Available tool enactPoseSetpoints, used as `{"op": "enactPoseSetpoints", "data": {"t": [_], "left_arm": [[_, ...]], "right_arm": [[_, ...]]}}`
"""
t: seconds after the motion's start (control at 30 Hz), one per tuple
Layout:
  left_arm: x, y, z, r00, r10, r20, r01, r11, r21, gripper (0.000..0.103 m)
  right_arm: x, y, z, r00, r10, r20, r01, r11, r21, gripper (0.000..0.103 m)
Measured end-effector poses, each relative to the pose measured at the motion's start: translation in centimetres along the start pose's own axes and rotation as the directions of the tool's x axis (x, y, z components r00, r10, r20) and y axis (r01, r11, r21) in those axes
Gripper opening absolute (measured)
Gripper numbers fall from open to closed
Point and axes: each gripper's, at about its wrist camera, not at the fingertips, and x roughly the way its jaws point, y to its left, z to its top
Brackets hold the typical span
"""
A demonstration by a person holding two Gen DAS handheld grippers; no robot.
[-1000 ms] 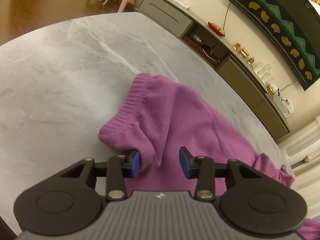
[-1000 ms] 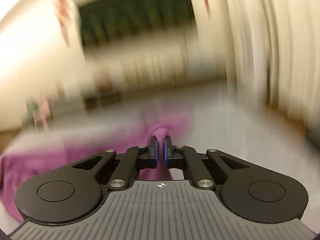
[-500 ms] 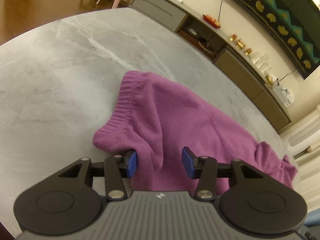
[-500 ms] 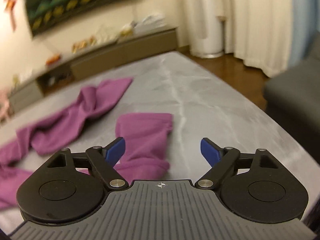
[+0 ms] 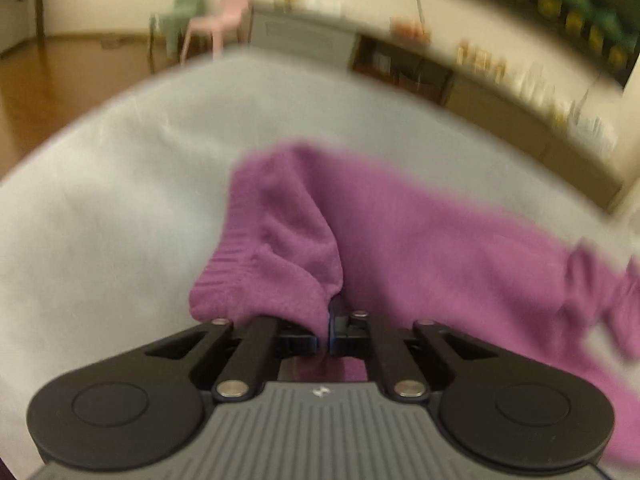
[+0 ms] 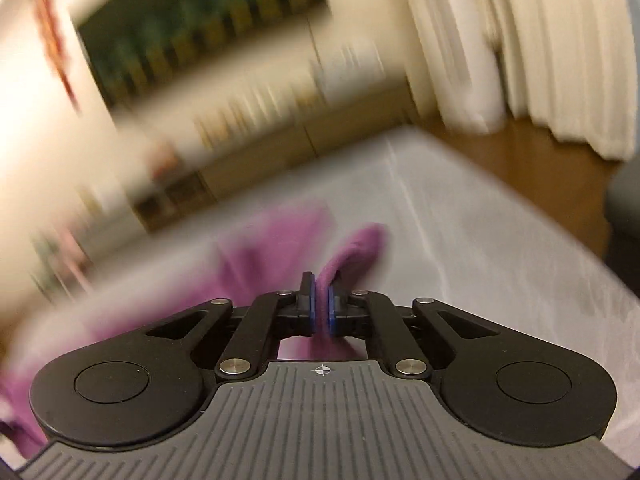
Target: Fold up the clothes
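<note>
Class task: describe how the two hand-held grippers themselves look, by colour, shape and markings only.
Both look alike. The left hand-held gripper and right hand-held gripper have black linkage arms with silver rivets, two round black discs, a ribbed grey body with a small white mark, and blue fingertip pads. No cables or sleeves show.

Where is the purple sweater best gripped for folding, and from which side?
Grip the purple sweater at its ribbed hem, coming in low from the near table edge. The thick band bunches there, and the left hand-held gripper already pinches it.
</note>
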Motion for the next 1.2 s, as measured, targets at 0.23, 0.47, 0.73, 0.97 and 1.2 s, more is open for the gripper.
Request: {"op": "enactPoseSetpoints", "data": {"t": [0.23,0.47,0.73,0.97,1.2], "left_arm": [[2.9,4.2,3.1,0.996,0.063,-0.066,-0.076,0.973,-0.216,0.005],[1.6,3.5,1.9,0.997,0.037,-0.071,-0.047,0.988,-0.149,0.013],[-2.0,3.7,0.6,0.999,-0.029,-0.042,0.018,0.97,-0.241,0.024],[-0.6,3.1,0.7,0.994,-0.06,-0.095,0.036,0.971,-0.237,0.024],[0.6,3.1,0.7,0.994,-0.044,-0.101,0.017,0.967,-0.255,0.024]], "right_arm": [[8.2,-5.5,0.1,0.946,-0.298,-0.129,0.302,0.953,0.013,0.02],[8.8,-4.3,-0.7,0.955,-0.253,-0.155,0.256,0.967,0.004,0.061],[7.4,-1.0,-4.1,0.914,-0.172,-0.367,0.088,0.968,-0.235,0.076],[12.5,2.4,-7.3,0.907,-0.317,-0.276,0.053,0.737,-0.674,0.033],[11.9,2.3,1.5,0.962,-0.004,-0.273,-0.071,0.962,-0.265,0.0]]}}
